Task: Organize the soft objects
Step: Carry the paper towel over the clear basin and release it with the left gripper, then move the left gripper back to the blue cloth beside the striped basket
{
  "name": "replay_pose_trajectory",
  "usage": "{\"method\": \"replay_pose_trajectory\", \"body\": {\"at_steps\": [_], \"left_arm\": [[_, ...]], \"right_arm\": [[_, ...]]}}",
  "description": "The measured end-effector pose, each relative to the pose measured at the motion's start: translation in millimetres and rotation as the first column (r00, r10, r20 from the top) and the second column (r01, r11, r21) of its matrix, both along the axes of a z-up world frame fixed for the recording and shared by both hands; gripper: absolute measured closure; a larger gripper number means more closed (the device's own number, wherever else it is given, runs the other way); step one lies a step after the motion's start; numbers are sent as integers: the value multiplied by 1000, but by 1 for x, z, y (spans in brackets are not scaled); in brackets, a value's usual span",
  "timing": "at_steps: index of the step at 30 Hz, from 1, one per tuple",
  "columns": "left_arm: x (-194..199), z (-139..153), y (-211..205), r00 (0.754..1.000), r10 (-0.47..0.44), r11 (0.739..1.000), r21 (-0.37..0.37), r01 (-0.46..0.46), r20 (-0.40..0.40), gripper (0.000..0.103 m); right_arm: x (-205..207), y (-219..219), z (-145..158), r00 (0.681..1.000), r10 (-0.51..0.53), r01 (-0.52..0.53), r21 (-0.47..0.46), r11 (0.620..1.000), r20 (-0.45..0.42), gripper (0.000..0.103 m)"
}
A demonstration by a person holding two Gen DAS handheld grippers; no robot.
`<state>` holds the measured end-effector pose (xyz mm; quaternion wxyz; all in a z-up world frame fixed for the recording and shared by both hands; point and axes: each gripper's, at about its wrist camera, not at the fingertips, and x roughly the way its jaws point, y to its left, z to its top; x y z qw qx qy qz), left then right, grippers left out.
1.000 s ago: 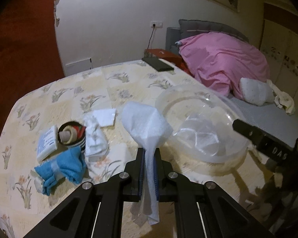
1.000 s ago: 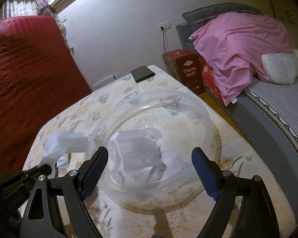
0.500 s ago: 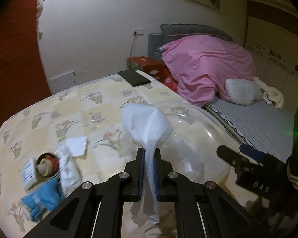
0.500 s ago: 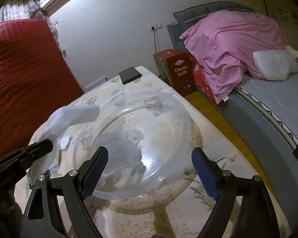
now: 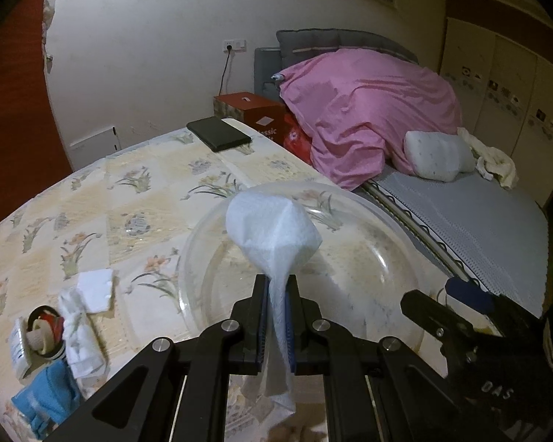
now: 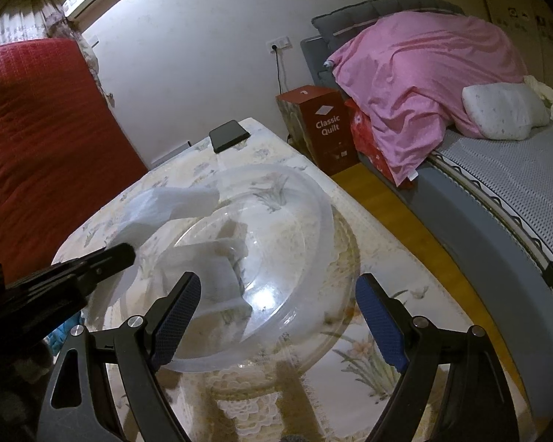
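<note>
My left gripper [image 5: 276, 285] is shut on a white cloth [image 5: 272, 232], held above the near-left part of a clear plastic bowl [image 5: 368, 217] on the flowered table. In the right wrist view the same cloth [image 6: 169, 206] hangs over the bowl's left rim [image 6: 313, 199], and another pale cloth [image 6: 217, 261] lies inside the bowl. My right gripper [image 6: 276, 316] is open just in front of the bowl with nothing between its fingers. Left on the table lie a white sock [image 5: 79, 335], a white square cloth [image 5: 94, 289] and a blue cloth [image 5: 46, 401].
A dark phone [image 5: 217, 133] lies at the table's far edge. A striped rolled item [image 5: 42, 328] and a small white packet [image 5: 16, 346] sit near the socks. A bed with a pink quilt [image 5: 368, 110] and white pillow [image 5: 438, 156] stands right; a red box [image 6: 322, 125] between.
My left gripper carried the white cloth right, from beside the bowl to over it. The sock pile slid to the far left of its view. My right gripper stayed open.
</note>
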<state>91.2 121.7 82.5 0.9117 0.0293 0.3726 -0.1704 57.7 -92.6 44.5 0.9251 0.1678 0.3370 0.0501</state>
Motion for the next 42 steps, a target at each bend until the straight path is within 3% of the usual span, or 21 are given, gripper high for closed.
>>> {"method": "replay_pose_trajectory", "body": {"at_steps": [2,4,6,8,14,30,42], "left_arm": [[4,-3,-1,1000,-3,1000,-6,3,-8,94],[11,-8,0,1000,1,1000,-11,-1,-24,82],[17,-12,2,999,16,1000,-17,-17,-34,42],[17,-13,7,999,39,999,-25,-39,-23,31],[18,-17,17,997,68,997,-22,-69,-34,30],[11,-24,38,986,160,987,-6,-160,-52,6],[-5,-20,55,975,215,976,-30,-217,-50,2]], "right_arm": [[0,0,0,1000,1,-1,0,1000,-2,16],[1,-1,-1,1000,0,0,0,1000,-3,16],[0,0,-1,1000,0,0,0,1000,-4,16],[0,-1,-1,1000,-1,1,-1,1000,-4,16],[0,1,-2,1000,4,-4,-4,1000,-8,16],[-2,2,1,1000,7,-7,-6,1000,-5,16],[-4,3,4,1000,4,-4,-15,1000,-2,12]]}}
